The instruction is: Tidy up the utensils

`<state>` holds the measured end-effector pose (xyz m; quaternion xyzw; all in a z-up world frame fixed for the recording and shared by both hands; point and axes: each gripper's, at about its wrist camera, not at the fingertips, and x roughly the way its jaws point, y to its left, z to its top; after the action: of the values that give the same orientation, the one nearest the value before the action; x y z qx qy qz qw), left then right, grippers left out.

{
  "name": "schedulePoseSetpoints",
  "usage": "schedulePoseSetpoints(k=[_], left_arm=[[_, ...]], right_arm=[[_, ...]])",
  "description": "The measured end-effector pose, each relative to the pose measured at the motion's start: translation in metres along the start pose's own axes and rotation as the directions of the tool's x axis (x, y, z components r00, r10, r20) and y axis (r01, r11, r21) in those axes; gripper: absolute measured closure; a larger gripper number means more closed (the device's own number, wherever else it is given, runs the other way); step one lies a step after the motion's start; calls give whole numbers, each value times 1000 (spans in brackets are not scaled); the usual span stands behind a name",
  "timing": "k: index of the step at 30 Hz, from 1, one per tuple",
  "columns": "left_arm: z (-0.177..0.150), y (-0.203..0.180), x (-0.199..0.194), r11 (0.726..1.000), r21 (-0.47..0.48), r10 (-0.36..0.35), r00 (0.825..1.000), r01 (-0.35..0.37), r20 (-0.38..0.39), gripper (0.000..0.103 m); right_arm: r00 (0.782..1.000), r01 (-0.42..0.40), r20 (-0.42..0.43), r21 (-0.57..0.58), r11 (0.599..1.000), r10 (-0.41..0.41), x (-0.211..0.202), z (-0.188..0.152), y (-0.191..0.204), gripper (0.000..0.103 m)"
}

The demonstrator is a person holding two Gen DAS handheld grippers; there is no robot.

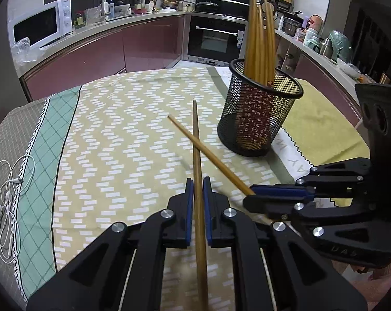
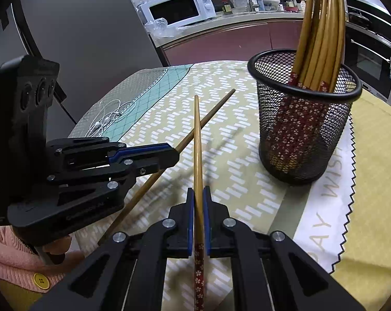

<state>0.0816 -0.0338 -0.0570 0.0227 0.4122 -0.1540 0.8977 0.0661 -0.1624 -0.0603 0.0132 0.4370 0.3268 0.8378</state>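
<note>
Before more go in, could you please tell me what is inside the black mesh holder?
The mesh holder holds a bundle of chopsticks standing tips-up, their red flowered ends down inside. Through the mesh, the bottom shows only dimly, so anything lying there cannot be made out.

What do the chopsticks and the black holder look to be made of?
Chopsticks: likely bamboo or wood with a smooth, slightly glossy tan finish; the handle ends carry a red floral-print coating. Holder: looks like black-coated metal mesh, since the open lattice lets the chopsticks show through, with a solid rolled rim.
</note>
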Motion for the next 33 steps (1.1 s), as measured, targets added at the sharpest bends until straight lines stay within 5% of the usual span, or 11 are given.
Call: schedulePoseSetpoints(k=[22, 33], left_arm=[[10, 4, -22, 998, -26, -54, 997, 55, 57, 95], [25, 8, -58, 986, -36, -157, 978, 163, 141, 95]], right_arm=[[993, -26, 118, 10, 1000, 25, -35, 4, -3, 97], [974, -14, 224, 10, 1000, 12, -74, 11, -9, 97]])
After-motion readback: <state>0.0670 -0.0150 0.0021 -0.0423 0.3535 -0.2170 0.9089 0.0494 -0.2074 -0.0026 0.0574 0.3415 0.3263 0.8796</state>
